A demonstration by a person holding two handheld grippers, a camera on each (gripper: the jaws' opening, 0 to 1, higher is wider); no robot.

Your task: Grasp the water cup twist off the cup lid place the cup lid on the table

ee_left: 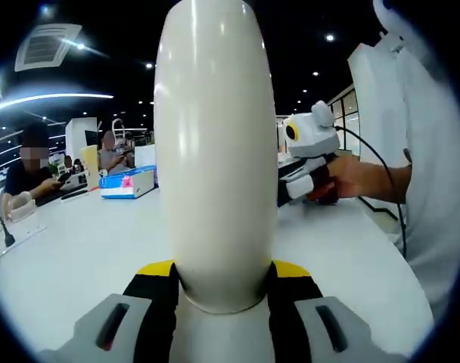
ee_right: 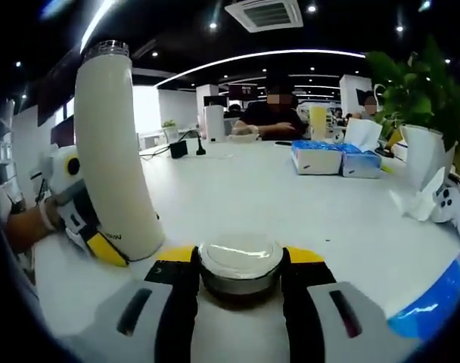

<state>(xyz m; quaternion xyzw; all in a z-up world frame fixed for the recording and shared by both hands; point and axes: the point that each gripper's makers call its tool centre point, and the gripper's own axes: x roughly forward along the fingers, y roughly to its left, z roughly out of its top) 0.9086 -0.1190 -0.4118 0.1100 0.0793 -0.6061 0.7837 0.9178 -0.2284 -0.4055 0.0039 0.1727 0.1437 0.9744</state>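
Note:
A tall white water cup stands upright between my left gripper's yellow-tipped jaws, which are shut on its lower body. In the right gripper view the same cup rises at the left with its open metal rim on top, and the left gripper clamps its base. My right gripper is shut on the round cup lid, which has a white top and a metal ring and sits low over the white table. The right gripper also appears to the cup's right, held by a hand.
Blue tissue boxes and a potted plant stand at the far right of the table. A blue box lies at the far left. People sit at the table's far side. A dark cable hangs beside the person's white sleeve.

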